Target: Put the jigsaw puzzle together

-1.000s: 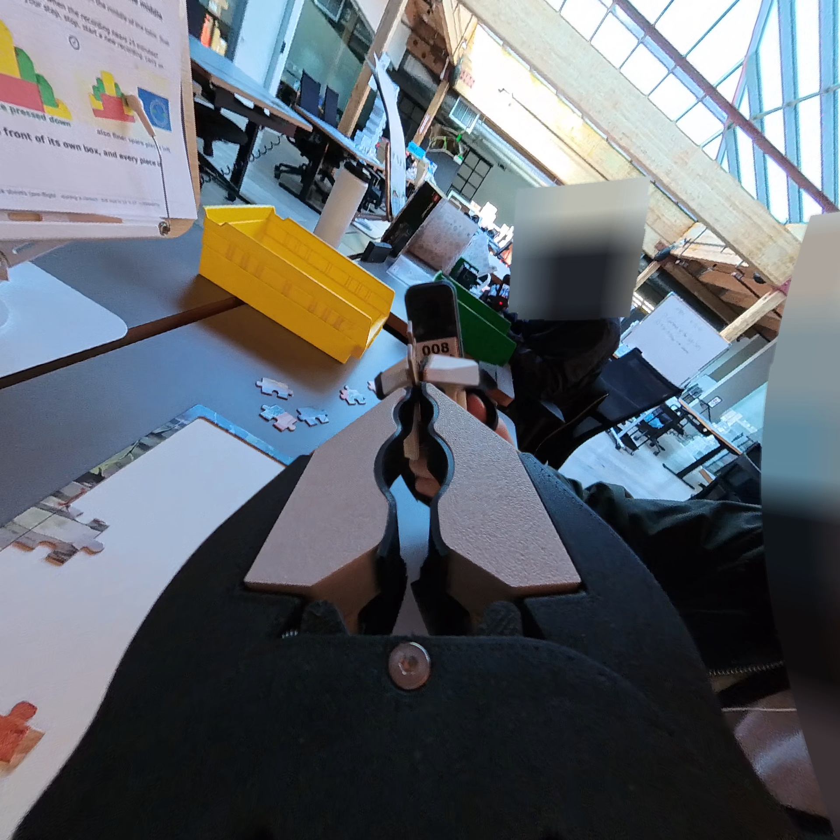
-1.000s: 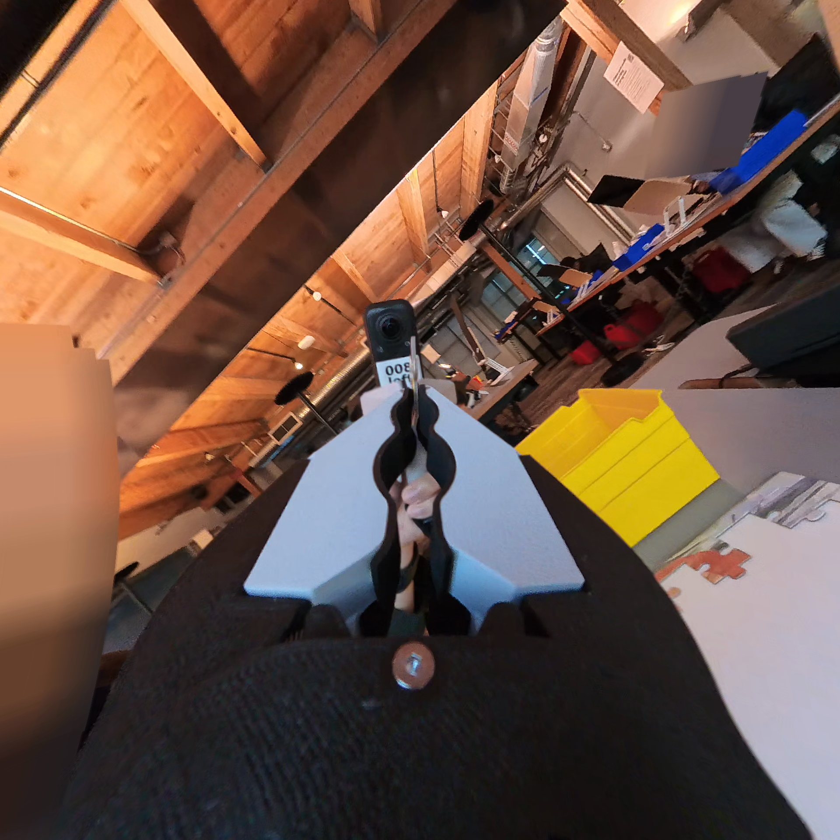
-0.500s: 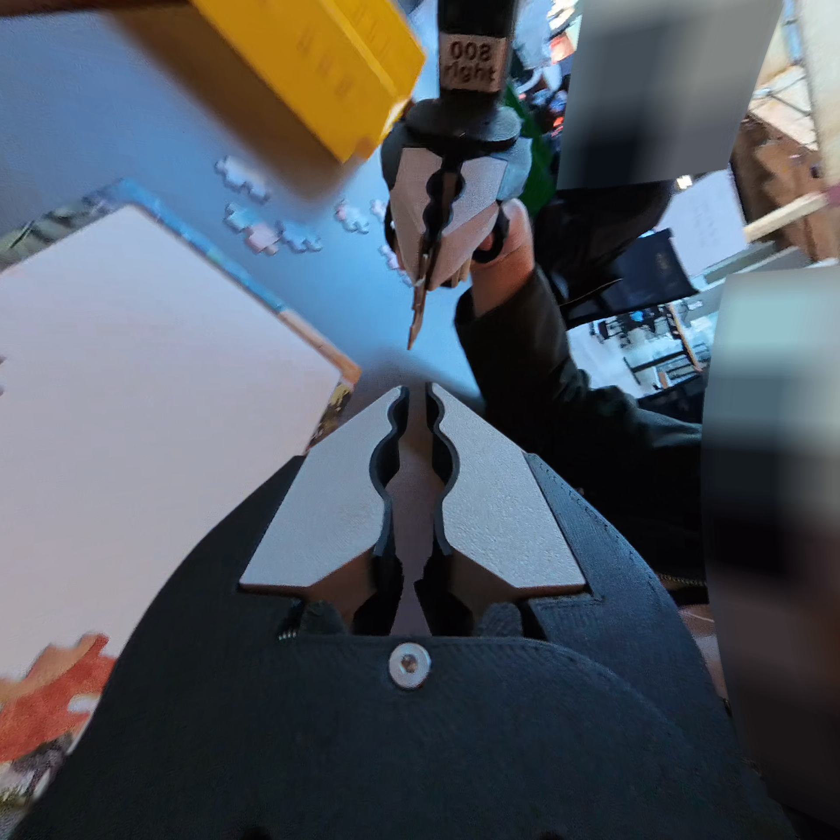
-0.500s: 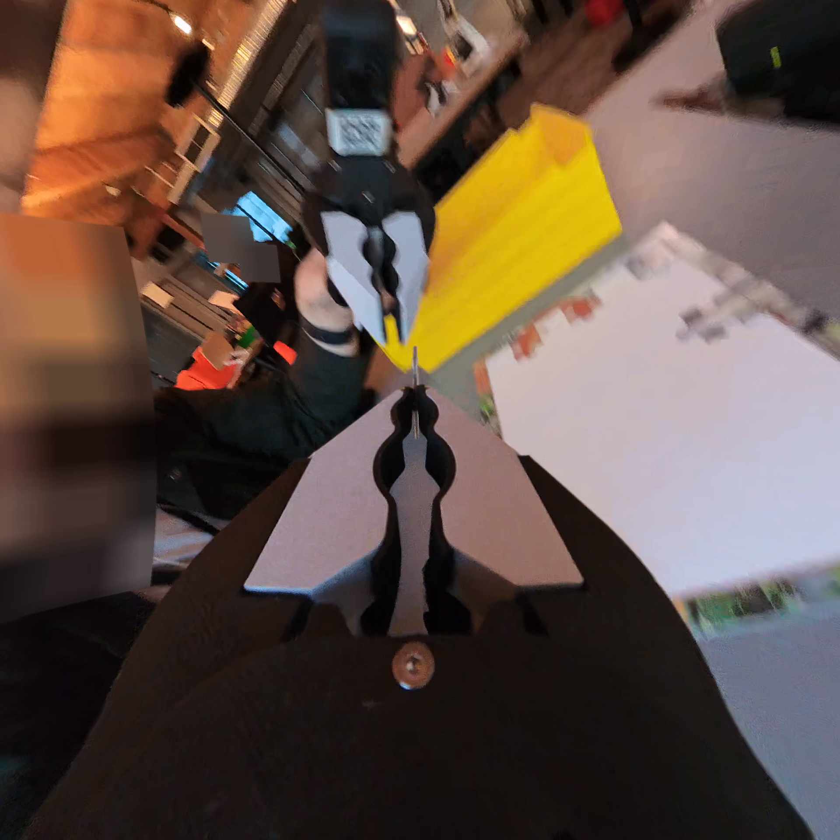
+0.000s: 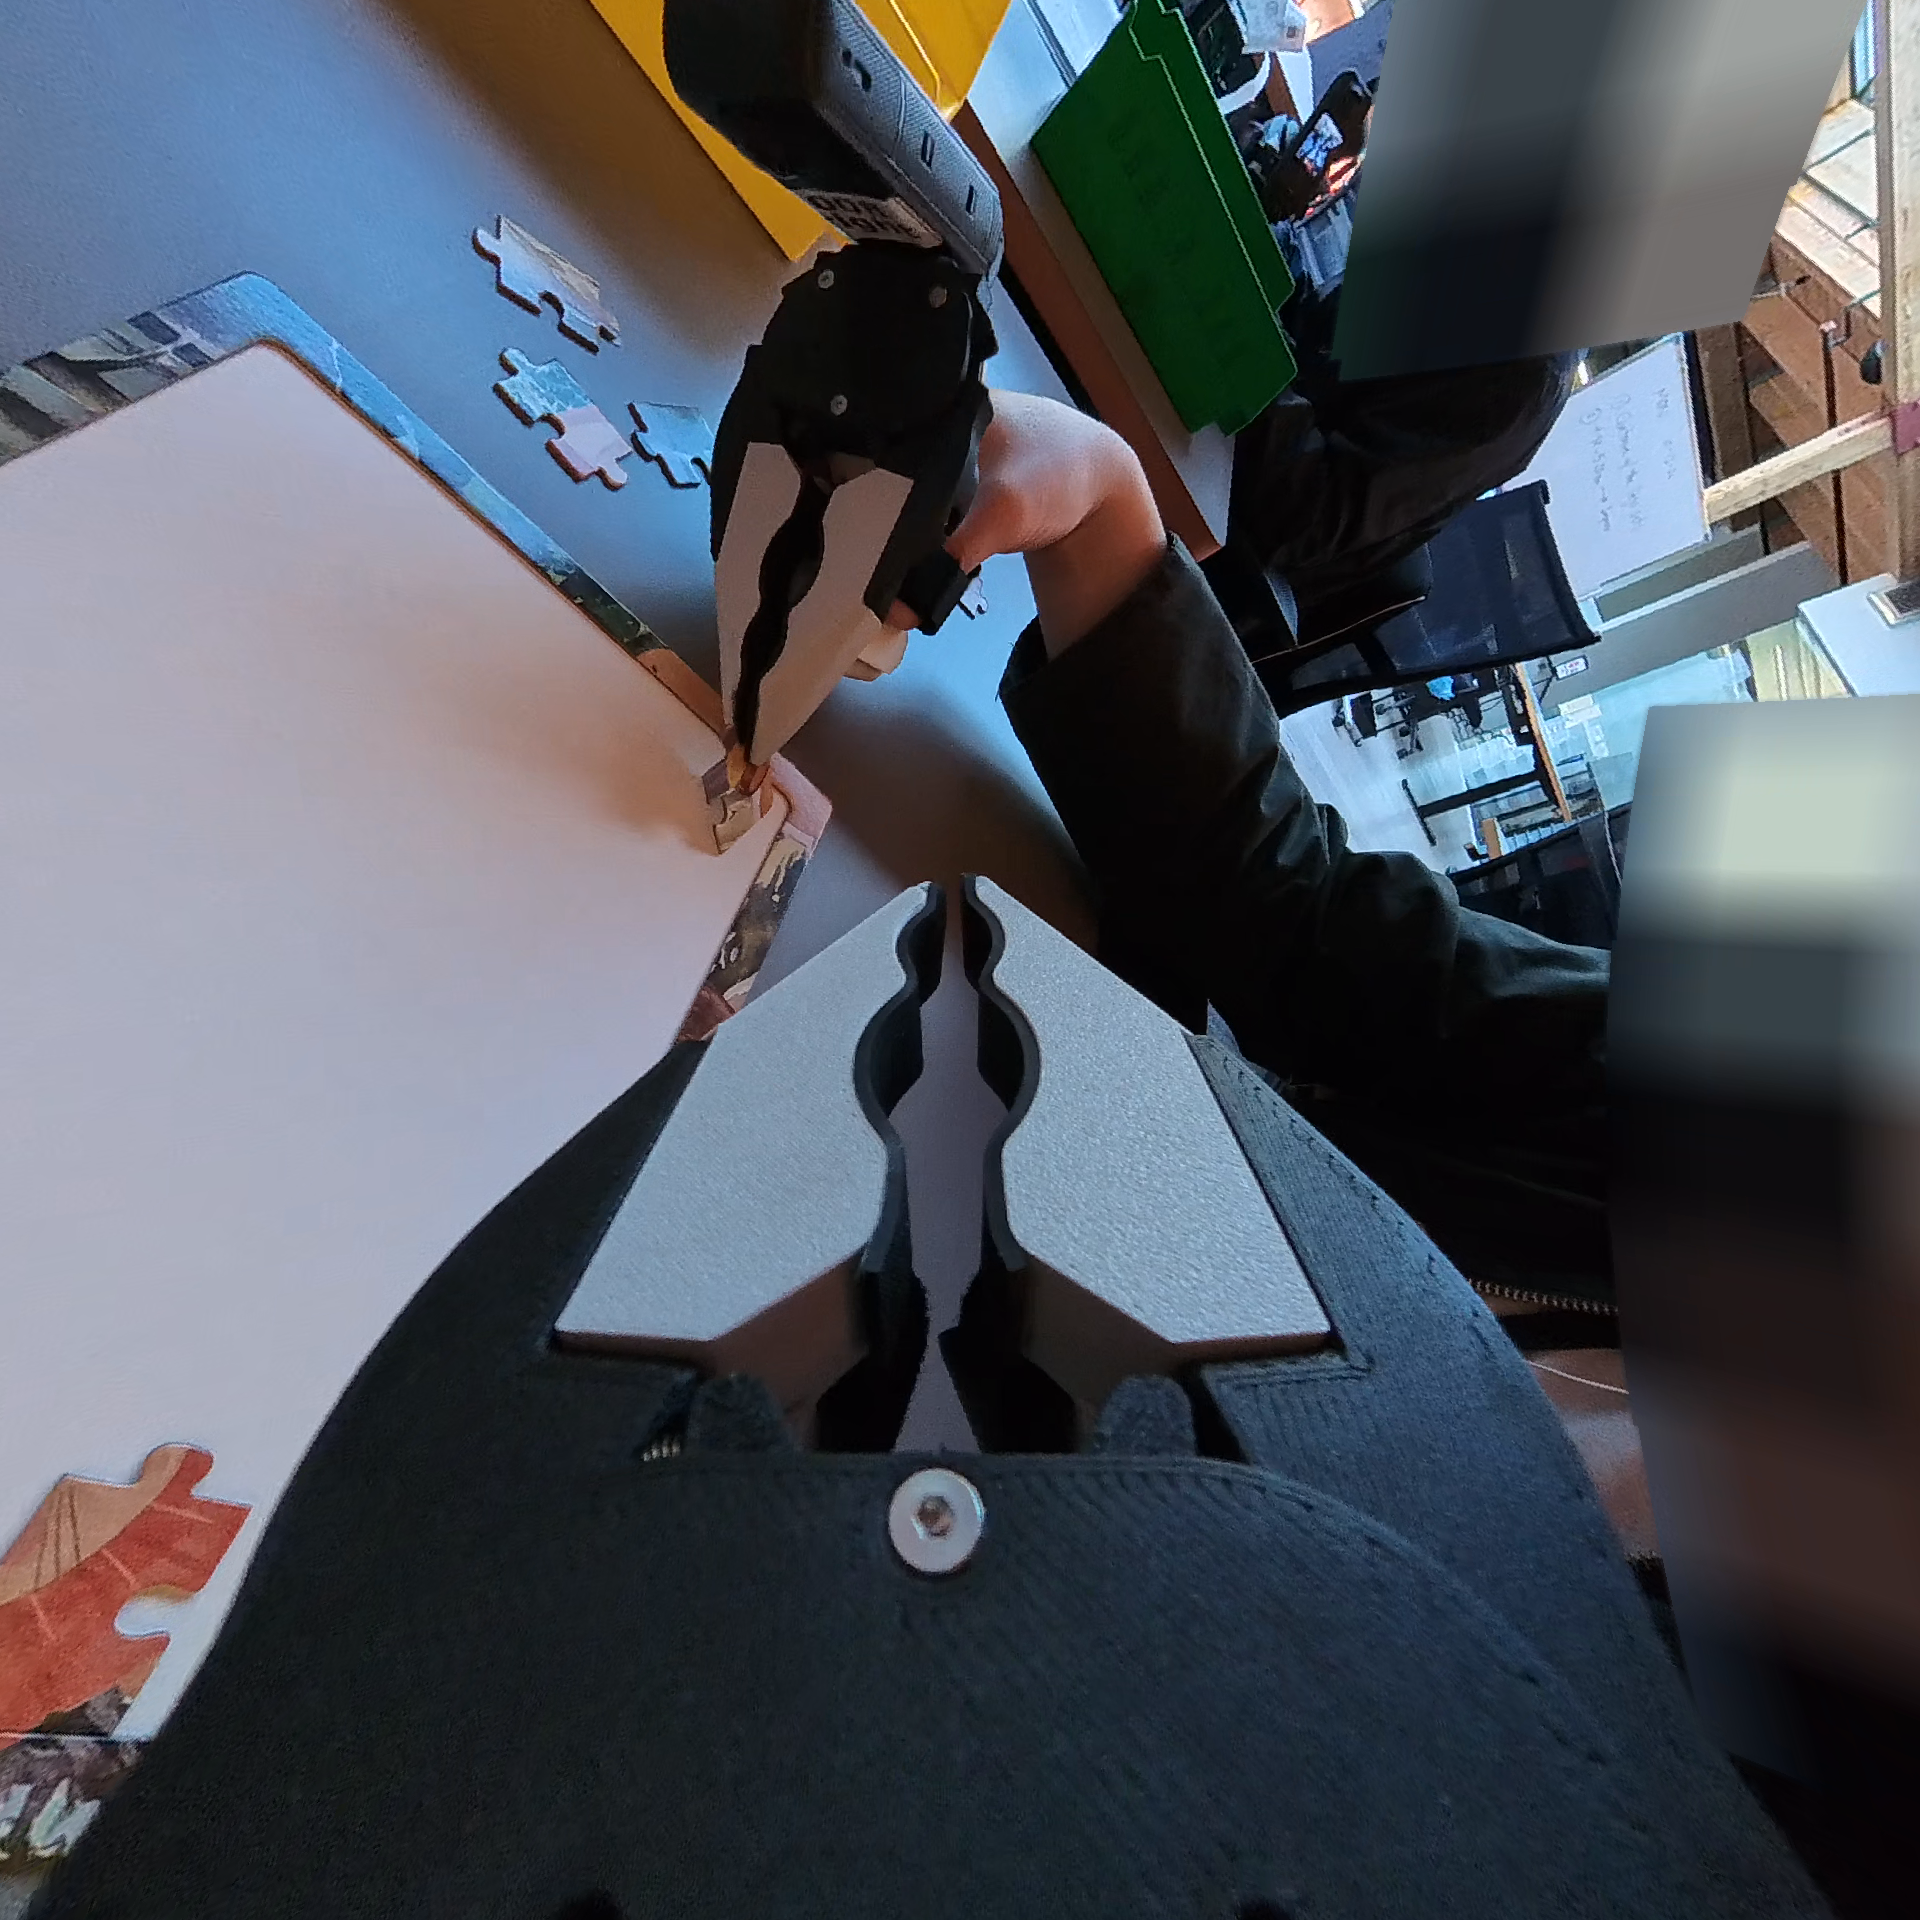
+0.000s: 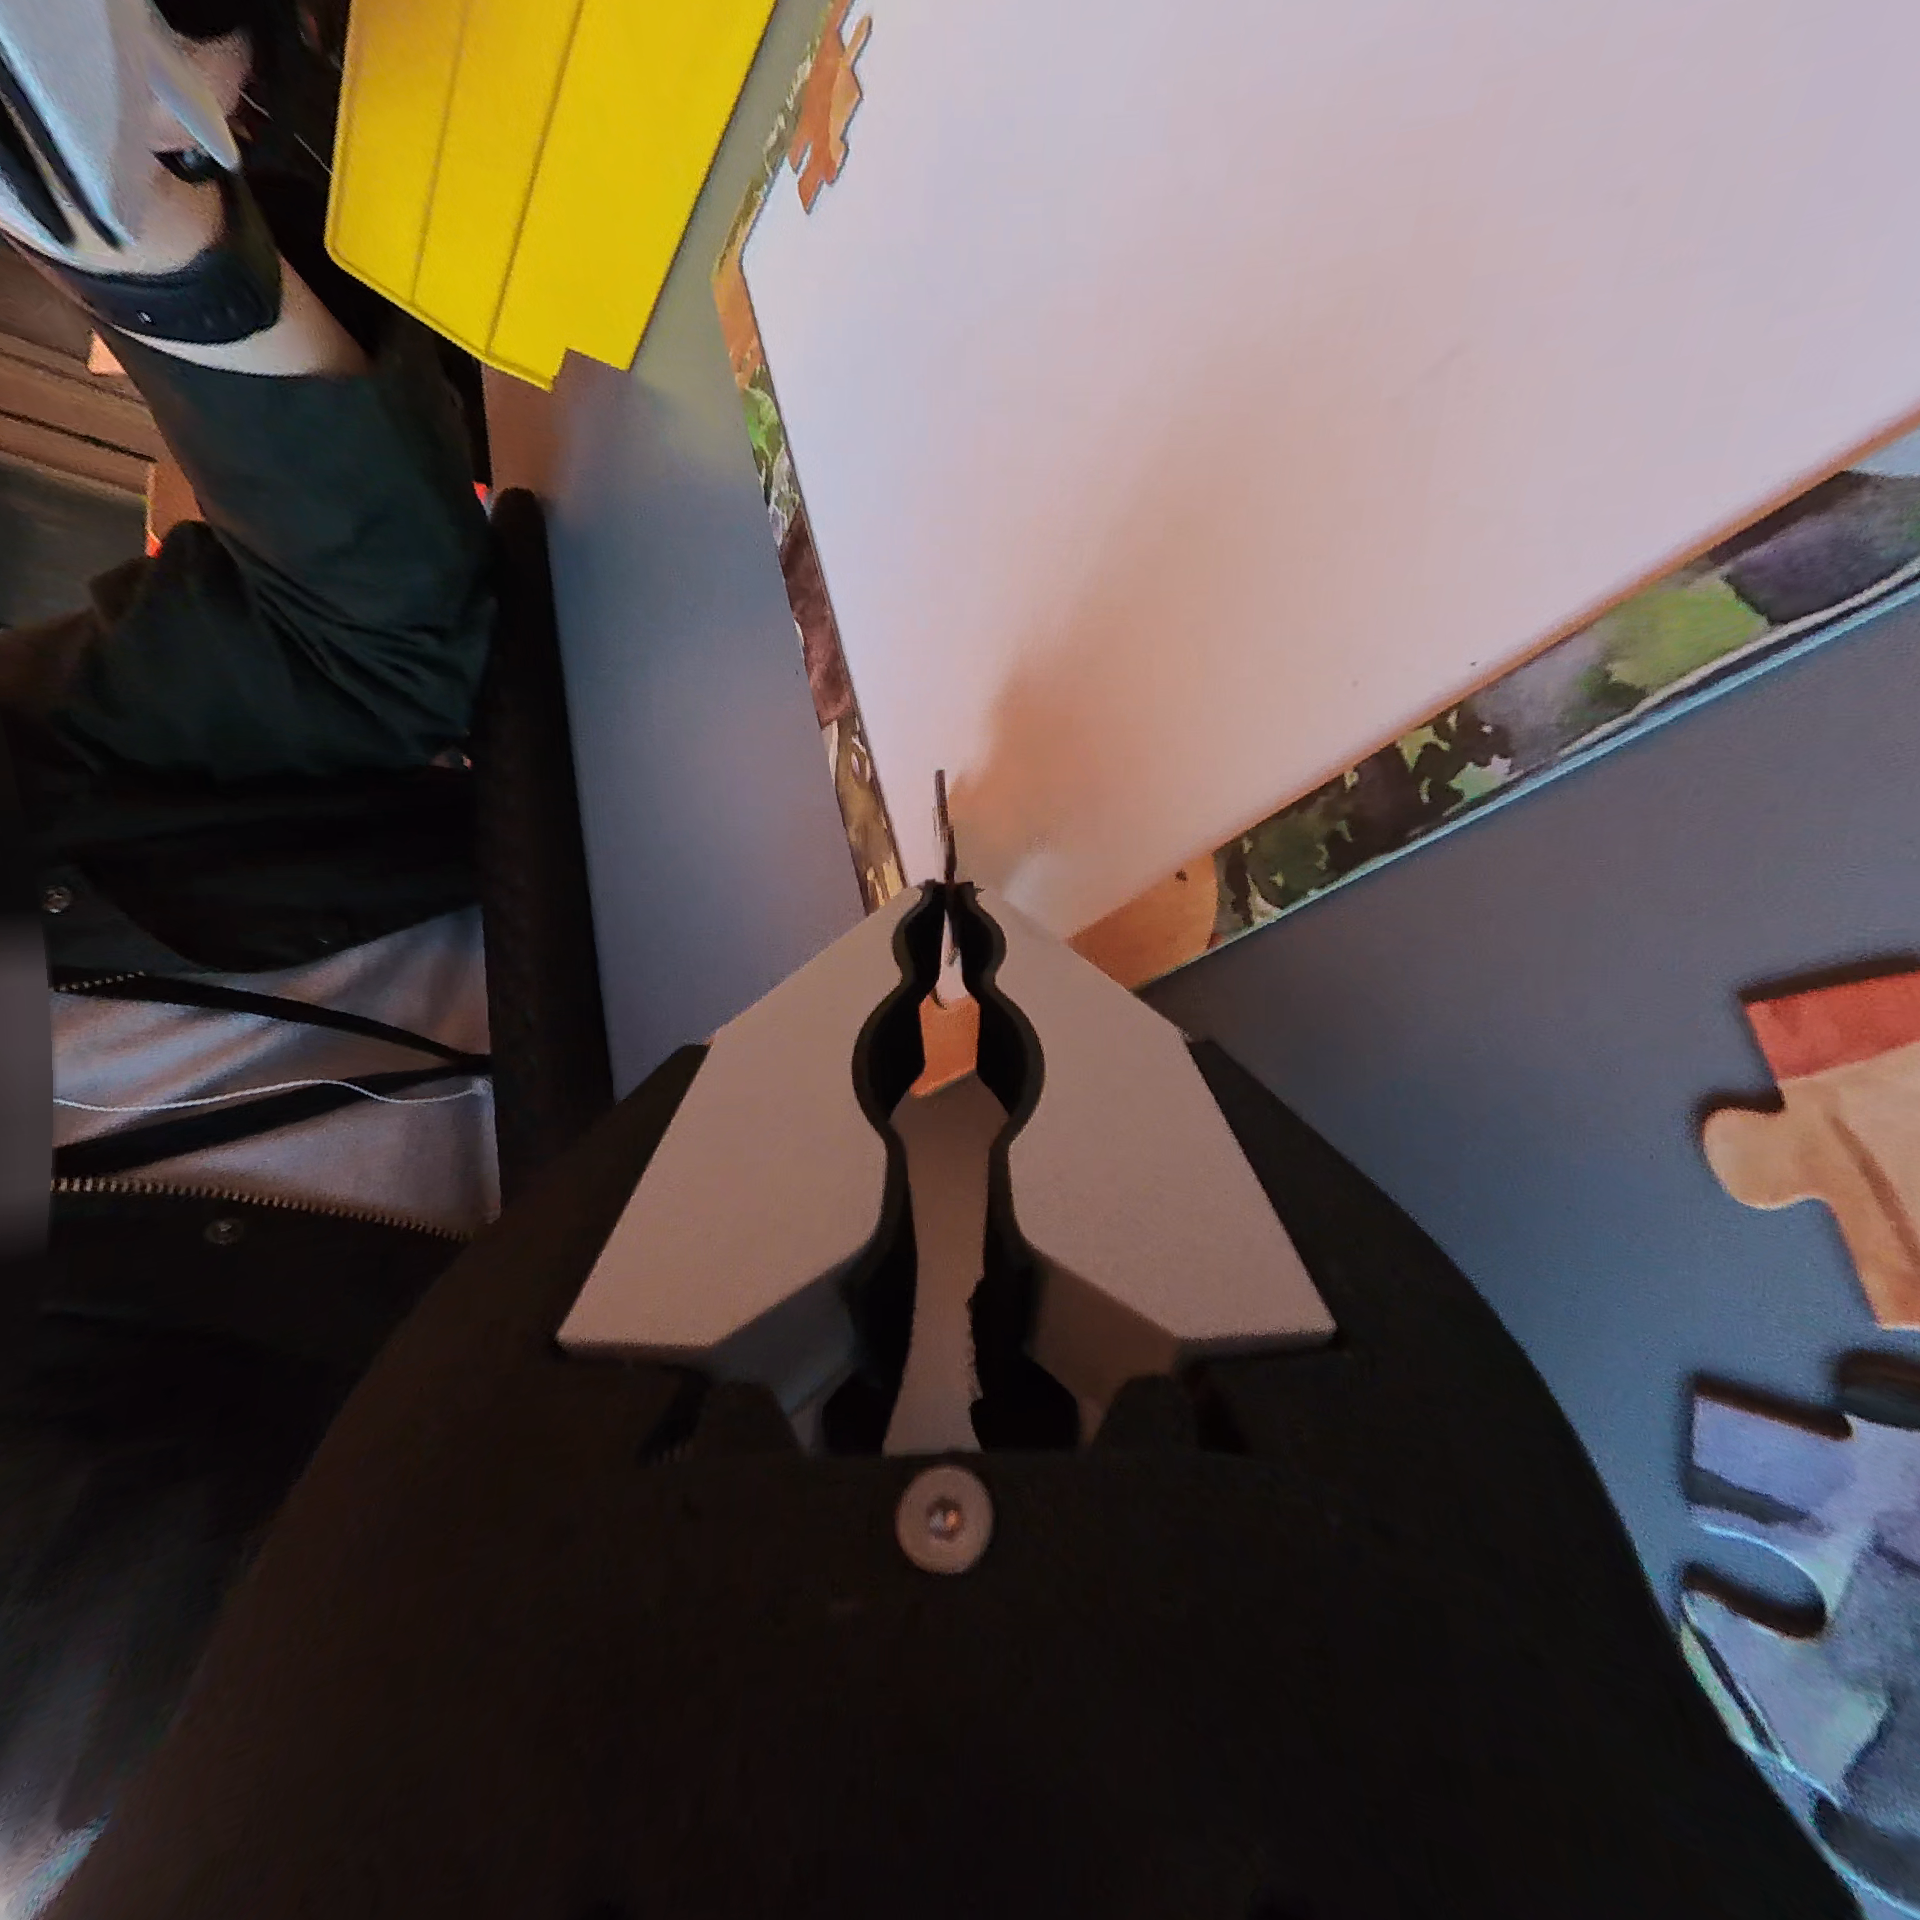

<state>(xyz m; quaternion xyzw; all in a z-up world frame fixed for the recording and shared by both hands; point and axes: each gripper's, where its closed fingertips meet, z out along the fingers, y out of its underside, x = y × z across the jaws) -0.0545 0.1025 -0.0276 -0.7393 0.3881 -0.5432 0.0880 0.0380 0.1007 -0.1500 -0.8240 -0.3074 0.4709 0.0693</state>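
The puzzle is at an early stage. The puzzle board (image 5: pixel 312 779), a white field with a printed border, fills the left half of the left wrist view and is almost bare: one orange piece (image 5: pixel 94 1558) sits in the corner at the lower left of the frame, and the picture does not show whether it is pressed fully home. In the centre of that view the right gripper (image 5: pixel 750 750) comes down on the near corner of the board, its jaws clenched on a small puzzle piece (image 5: pixel 740 805), which touches the board just inside the border. In the right wrist view the same piece (image 6: pixel 943 831) is seen edge-on, standing upright out of the closed tips at the centre of the frame, so I judge that it is not yet laid flat in its place. The left gripper (image 5: pixel 954 899) hovers low in its own view, near the board's edge, with the jaws nearly together and nothing between them. Several loose pieces (image 5: pixel 582 426) wait on the grey counter (image 5: pixel 260 156) at the upper left, beyond the board, and more pieces (image 6: pixel 1849 1122) lie at the right edge of the right wrist view. A yellow bin (image 6: pixel 520 177) stands in the upper left there. Nearly the whole field is still to fill.
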